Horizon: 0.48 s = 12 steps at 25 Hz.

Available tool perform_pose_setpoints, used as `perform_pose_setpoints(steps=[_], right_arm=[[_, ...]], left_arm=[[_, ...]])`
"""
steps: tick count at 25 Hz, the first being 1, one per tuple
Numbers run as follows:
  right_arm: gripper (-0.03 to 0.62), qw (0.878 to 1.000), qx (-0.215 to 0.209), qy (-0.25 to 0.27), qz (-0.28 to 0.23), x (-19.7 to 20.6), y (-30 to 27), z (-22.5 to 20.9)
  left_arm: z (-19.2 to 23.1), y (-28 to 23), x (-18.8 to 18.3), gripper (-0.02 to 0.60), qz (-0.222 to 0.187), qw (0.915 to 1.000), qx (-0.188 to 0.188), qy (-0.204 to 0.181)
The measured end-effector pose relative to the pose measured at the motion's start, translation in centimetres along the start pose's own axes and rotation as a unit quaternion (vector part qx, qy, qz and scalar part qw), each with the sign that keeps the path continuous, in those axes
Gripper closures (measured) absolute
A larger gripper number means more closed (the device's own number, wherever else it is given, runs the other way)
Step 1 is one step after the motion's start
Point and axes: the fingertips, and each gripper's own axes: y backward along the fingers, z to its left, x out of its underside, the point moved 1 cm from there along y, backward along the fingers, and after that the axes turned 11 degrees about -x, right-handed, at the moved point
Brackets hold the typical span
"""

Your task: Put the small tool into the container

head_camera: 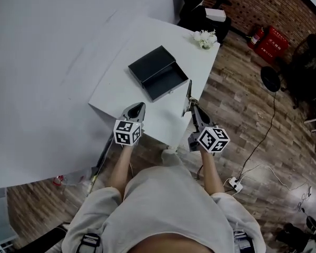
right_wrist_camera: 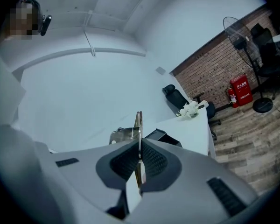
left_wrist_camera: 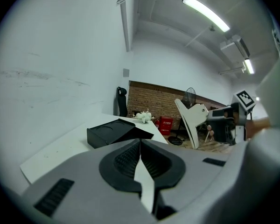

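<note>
1 small tool (head_camera: 188, 97), 1 container (head_camera: 150, 62)

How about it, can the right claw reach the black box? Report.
Probably yes: the right claw, shut on the metal tool, is at the table edge; only bare tabletop precedes the black box.

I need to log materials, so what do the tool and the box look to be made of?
Tool: likely bare metal, a thin flat sheet with a bright silvery sheen in the right gripper view.
Box: matte black, even and unreflective, with a small pale clasp on its front. It could be painted metal or plastic; I cannot tell which.
</note>
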Motion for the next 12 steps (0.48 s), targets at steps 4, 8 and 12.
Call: perform_pose_setpoints(steps=[4,8,12], right_arm=[[0.591,1.000,-0.015,-0.003,0.011,-1.7,-2.9,-2.2],[0.590,0.999,-0.031,-0.011,0.021,-3.0,-5.4,-4.0],[0.590,0.998,-0.044,-0.017,0.033,-3.5,-7.5,-5.5]], left_arm=[[0.9,-2.4,-1.2,0.568,0.007,0.9997,-0.021,0.006],[1.7,-4.4,-1.8,0.568,0.017,0.9990,-0.040,0.010],[2.4,-6.0,-2.2,0.568,0.023,0.9980,-0.056,0.014]])
